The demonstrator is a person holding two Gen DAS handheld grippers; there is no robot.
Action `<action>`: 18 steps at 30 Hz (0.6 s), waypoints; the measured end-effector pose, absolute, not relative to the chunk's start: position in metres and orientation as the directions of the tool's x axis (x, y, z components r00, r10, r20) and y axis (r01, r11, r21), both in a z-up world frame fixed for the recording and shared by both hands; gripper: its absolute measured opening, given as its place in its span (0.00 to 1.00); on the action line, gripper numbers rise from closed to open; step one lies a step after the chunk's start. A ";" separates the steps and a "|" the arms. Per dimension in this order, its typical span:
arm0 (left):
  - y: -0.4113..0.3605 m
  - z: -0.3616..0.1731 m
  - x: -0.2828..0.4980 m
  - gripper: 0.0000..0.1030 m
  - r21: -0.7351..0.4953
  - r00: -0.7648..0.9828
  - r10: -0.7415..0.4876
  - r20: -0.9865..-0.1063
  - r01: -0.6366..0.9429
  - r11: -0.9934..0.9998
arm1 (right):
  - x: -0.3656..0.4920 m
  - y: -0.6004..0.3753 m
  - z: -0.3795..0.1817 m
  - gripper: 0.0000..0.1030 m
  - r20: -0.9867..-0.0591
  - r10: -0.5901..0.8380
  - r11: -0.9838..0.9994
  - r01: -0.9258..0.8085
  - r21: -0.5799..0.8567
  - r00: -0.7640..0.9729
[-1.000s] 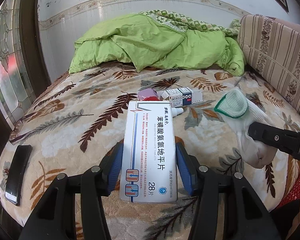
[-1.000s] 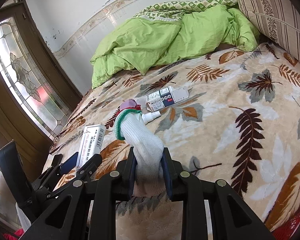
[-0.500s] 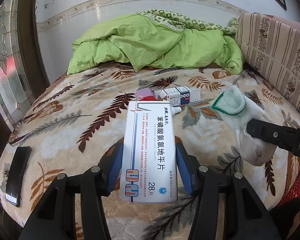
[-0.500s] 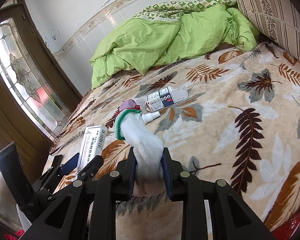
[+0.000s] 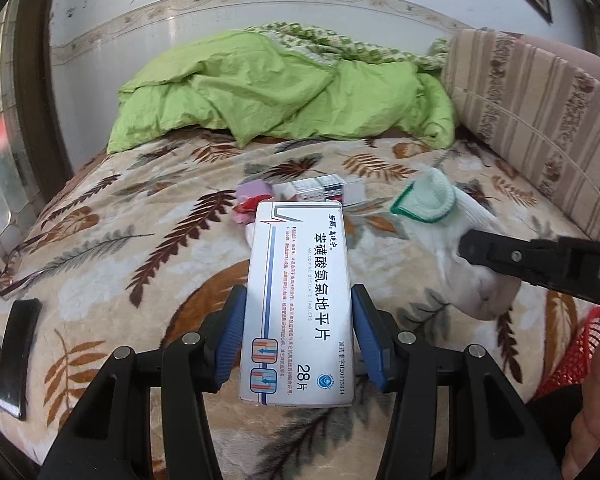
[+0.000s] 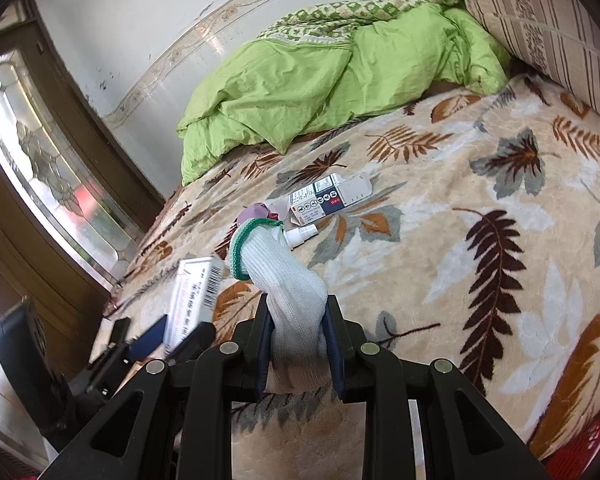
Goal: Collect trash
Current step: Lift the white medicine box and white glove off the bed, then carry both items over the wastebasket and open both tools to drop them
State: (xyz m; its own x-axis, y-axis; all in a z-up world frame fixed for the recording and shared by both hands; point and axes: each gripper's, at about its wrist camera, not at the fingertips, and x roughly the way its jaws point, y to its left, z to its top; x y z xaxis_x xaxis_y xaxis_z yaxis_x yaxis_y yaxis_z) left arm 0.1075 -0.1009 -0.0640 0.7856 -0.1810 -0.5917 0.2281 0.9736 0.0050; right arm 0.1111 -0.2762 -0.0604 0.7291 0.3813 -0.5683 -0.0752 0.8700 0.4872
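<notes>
We are holding two pieces of trash above the leaf-patterned beige fleece blanket covering the bed. Our left gripper is pinching a flat white cardboard tablet box with blue stripes and Chinese print, its blue pads pressing on the long edges, the box pointing away from us. Our right gripper is squeezing a white knitted glove with a green-trimmed cuff at its lower part, the cuff standing up and leaning left. Further up the blanket, more litter is lying close together: an opened white and dark-blue carton, a small white spray bottle just beside it, and a crumpled pink and red wrapper. A crumpled lime-green quilt is sitting at the far end, and a black phone is resting near the left edge.
</notes>
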 end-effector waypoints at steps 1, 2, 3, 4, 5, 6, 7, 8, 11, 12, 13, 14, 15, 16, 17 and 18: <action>-0.103 -0.062 0.105 0.49 -0.006 0.780 -0.206 -0.591 0.251 0.968 | 0.110 -0.279 -0.060 0.25 -0.567 0.382 0.866 -0.068 0.496 0.729; -0.105 -0.060 0.102 0.49 -0.026 0.770 -0.238 -0.593 0.277 0.961 | 0.108 -0.282 -0.059 0.25 -0.566 0.383 0.861 -0.059 0.506 0.730; -0.107 -0.058 0.100 0.49 -0.041 0.761 -0.261 -0.594 0.295 0.955 | 0.104 -0.289 -0.058 0.25 -0.562 0.389 0.849 -0.047 0.526 0.730; -0.110 -0.056 0.098 0.49 -0.053 0.752 -0.283 -0.595 0.315 0.948 | 0.101 -0.293 -0.057 0.25 -0.558 0.392 0.842 -0.040 0.539 0.731; -0.113 -0.054 0.096 0.49 -0.063 0.742 -0.307 -0.596 0.337 0.939 | 0.096 -0.299 -0.055 0.25 -0.556 0.390 0.837 -0.031 0.546 0.734; -0.118 -0.052 0.094 0.49 -0.074 0.731 -0.331 -0.596 0.360 0.930 | 0.092 -0.302 -0.053 0.25 -0.556 0.384 0.838 -0.026 0.544 0.737; -0.123 -0.048 0.090 0.49 -0.087 0.719 -0.361 -0.593 0.389 0.917 | 0.086 -0.309 -0.050 0.25 -0.555 0.372 0.842 -0.018 0.539 0.744; -0.128 -0.045 0.087 0.49 -0.093 0.709 -0.382 -0.593 0.411 0.907 | 0.079 -0.315 -0.047 0.25 -0.554 0.362 0.843 -0.010 0.538 0.750; -0.147 -0.036 0.078 0.49 -0.118 0.661 -0.457 -0.594 0.491 0.863 | 0.057 -0.340 -0.040 0.25 -0.551 0.333 0.836 0.030 0.547 0.765; -0.153 -0.034 0.074 0.49 -0.122 0.650 -0.475 -0.594 0.510 0.851 | 0.045 -0.352 -0.038 0.25 -0.554 0.313 0.836 0.052 0.546 0.772; -0.163 -0.030 0.070 0.49 -0.130 0.626 -0.502 -0.597 0.542 0.830 | 0.036 -0.361 -0.037 0.25 -0.556 0.297 0.837 0.068 0.543 0.776; -0.171 -0.028 0.066 0.49 -0.133 0.612 -0.518 -0.598 0.561 0.817 | 0.028 -0.369 -0.036 0.25 -0.559 0.282 0.837 0.085 0.540 0.780; -0.180 -0.025 0.062 0.49 -0.138 0.595 -0.538 -0.597 0.585 0.799 | 0.017 -0.380 -0.035 0.25 -0.562 0.262 0.836 0.107 0.538 0.784; -0.187 -0.024 0.058 0.49 -0.139 0.584 -0.549 -0.598 0.599 0.789 | 0.004 -0.392 -0.034 0.25 -0.567 0.236 0.834 0.135 0.535 0.789; -0.198 -0.022 0.054 0.49 -0.139 0.565 -0.567 -0.600 0.624 0.769 | -0.006 -0.402 -0.034 0.25 -0.571 0.215 0.831 0.158 0.533 0.792; -0.207 -0.020 0.051 0.49 -0.139 0.548 -0.580 -0.603 0.644 0.753 | -0.021 -0.418 -0.034 0.25 -0.577 0.183 0.823 0.197 0.533 0.796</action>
State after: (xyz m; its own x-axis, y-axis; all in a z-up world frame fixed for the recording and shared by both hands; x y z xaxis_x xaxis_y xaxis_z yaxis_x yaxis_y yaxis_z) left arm 0.0507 -0.2068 -0.0199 0.5481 -0.5796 -0.6031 0.6435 0.7528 -0.1386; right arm -0.0211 -0.4176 -0.0340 0.7956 0.1834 -0.5774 0.1969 0.8230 0.5327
